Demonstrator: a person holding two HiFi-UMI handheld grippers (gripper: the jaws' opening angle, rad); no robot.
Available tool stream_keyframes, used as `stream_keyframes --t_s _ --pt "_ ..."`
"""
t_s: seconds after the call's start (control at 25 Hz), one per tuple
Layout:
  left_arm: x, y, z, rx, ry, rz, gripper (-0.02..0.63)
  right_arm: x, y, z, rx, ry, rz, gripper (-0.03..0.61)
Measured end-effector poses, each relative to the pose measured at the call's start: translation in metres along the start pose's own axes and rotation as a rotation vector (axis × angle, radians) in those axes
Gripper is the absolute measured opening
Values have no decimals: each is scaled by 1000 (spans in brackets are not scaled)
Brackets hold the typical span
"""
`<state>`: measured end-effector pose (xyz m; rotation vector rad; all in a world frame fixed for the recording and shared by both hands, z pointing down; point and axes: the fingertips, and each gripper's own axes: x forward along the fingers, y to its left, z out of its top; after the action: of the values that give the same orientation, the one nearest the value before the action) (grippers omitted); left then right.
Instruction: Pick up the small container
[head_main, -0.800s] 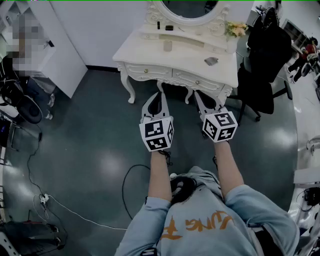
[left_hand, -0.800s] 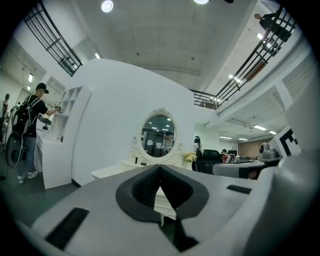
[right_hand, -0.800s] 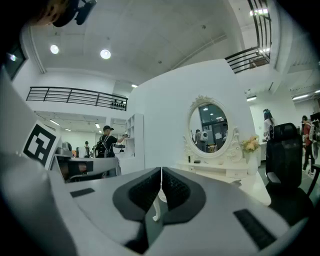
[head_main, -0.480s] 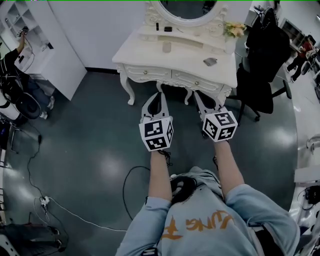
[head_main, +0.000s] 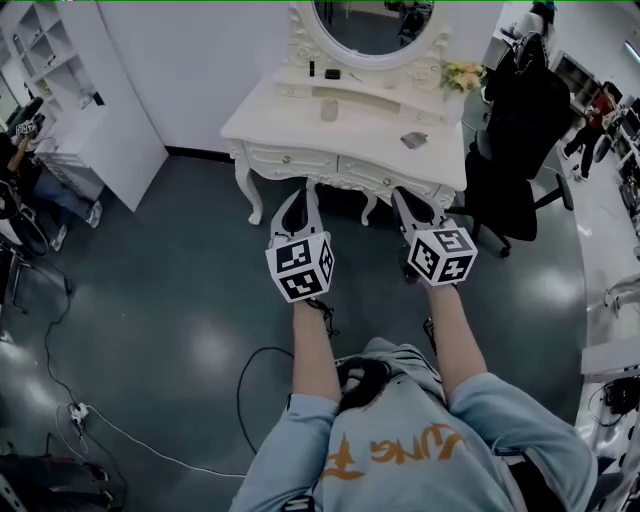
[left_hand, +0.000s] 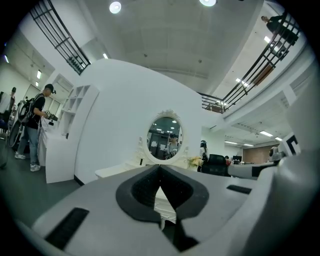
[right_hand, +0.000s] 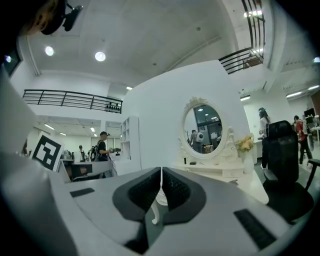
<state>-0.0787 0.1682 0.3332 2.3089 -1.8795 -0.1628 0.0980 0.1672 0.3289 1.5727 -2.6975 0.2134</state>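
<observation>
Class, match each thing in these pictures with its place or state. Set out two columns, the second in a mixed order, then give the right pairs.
Things:
1. flowers
2. black chair
3. white shelf unit
4. right gripper

Places or states:
A. stands to the right of the dressing table
B. shut, holding nothing
C. on the dressing table's back right corner
D. at the far left of the room

Pairs: 1-C, 2-A, 3-D, 4-B
</observation>
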Motion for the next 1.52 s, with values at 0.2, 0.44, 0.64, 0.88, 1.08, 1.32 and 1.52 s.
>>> stream_keyframes --t_s 0.2,0.44,0.64,0.88,1.08,1.32,1.52 --pt "10 -2 3 5 2 -9 21 0 -20 9 -47 3 -60 31" --pt "25 -3 1 50 3 -37 21 15 -26 8 -50 10 -60 31" --pt "52 -22 5 145 -7 -111 21 47 -36 5 -34 22 -45 31" --pt "98 -14 1 183 2 -108 21 108 -56 -8 35 37 -26 31" --pt "145 28 -27 132 46 -14 21 165 -79 -29 82 76 3 31" --pt "220 67 -87 37 175 48 21 245 -124 -63 128 163 8 31" --pt "293 76 -101 36 261 60 21 305 -170 -67 160 189 6 31"
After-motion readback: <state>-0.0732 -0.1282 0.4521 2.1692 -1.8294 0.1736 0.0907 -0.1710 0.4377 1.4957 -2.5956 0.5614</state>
